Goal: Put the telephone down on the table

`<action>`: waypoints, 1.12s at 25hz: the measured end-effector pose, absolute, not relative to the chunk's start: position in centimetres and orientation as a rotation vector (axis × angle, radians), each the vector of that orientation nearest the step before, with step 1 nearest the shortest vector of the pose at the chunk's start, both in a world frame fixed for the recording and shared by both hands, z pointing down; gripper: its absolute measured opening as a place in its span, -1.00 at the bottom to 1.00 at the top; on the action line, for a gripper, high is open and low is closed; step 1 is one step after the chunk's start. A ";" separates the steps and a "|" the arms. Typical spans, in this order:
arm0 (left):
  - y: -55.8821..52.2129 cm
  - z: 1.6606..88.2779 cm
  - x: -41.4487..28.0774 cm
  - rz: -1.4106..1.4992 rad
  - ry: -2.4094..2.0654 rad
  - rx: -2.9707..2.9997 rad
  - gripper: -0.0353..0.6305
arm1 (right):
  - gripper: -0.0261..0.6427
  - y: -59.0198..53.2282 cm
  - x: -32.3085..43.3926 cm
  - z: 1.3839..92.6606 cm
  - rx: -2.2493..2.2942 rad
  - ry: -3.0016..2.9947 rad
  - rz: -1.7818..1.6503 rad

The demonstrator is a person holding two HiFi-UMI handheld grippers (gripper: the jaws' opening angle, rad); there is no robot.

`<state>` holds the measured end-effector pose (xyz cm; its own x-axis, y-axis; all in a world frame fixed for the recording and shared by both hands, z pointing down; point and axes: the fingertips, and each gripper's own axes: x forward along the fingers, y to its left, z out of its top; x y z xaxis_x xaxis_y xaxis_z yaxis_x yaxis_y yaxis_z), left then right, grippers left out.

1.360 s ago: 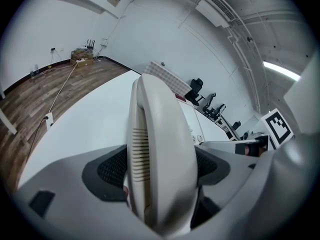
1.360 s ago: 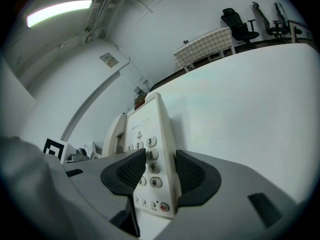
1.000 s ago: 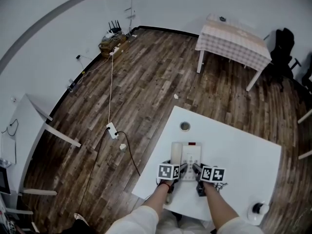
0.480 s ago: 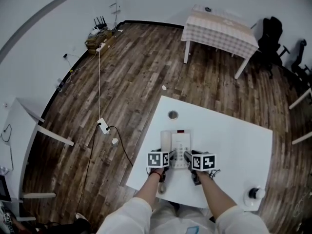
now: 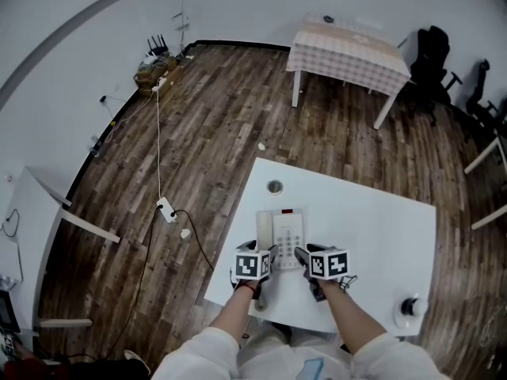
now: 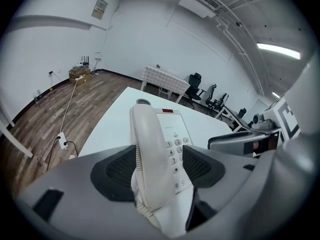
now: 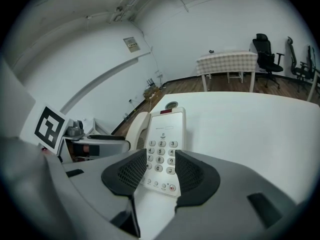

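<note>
**Head view.** The telephone (image 5: 287,234) lies flat on the white counter (image 5: 380,228), towards its left front part, with the handset along its left side. The left gripper (image 5: 272,254) is at the telephone's near left corner and the right gripper (image 5: 302,255) at its near right corner. Both point away from the person. A small round object (image 5: 275,187) sits on the counter just beyond the telephone. A cloth-covered table (image 5: 348,50) stands well apart on the wood floor (image 5: 214,133).

**Left gripper view.** The 2 fingers (image 6: 116,171) stand spread, though they have just been closing. The near end of the handset (image 6: 147,144) sits in the gap between them, close beside the left finger. Keypad shows between the handset and the right finger, so nothing is pinched. The telephone rests on the counter (image 6: 110,129).

**Right gripper view.** The 2 fingers (image 7: 195,176) of this gripper are spread as well. The keypad end of the telephone (image 7: 165,134) shows through the gap, with bare counter (image 7: 250,129) below its near edge. The fingers pinch nothing.
</note>
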<state>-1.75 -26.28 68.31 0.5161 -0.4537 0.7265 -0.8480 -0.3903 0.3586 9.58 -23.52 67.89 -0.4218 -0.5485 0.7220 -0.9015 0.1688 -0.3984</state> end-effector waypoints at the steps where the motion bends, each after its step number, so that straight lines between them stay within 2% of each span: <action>1: -25.9 67.9 -1.7 0.682 -1.057 2.036 -0.02 | -0.33 -23.2 9.6 67.5 1.366 -2.050 1.147; 9: -22.6 64.9 -0.7 0.634 -1.014 2.104 -0.04 | -0.34 -21.0 8.8 63.6 1.321 -2.195 1.117; 12: -21.3 63.5 -0.1 0.608 -0.986 2.123 -0.07 | -0.41 -19.9 8.1 61.8 1.285 -2.261 1.093; 21: -19.2 58.9 1.0 0.494 -0.911 2.212 -0.37 | -0.73 -17.7 7.7 57.8 1.231 -2.371 1.064; 28: -17.5 55.8 1.1 0.388 -0.844 2.267 -0.65 | -0.79 -15.6 7.1 55.7 1.161 -2.437 1.112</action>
<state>1.13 -17.50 55.80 0.7457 -0.4632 0.4790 -0.6651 -0.5603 0.4937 7.13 -15.63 55.68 -0.6633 -0.5719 0.4827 -0.7394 0.4012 -0.5407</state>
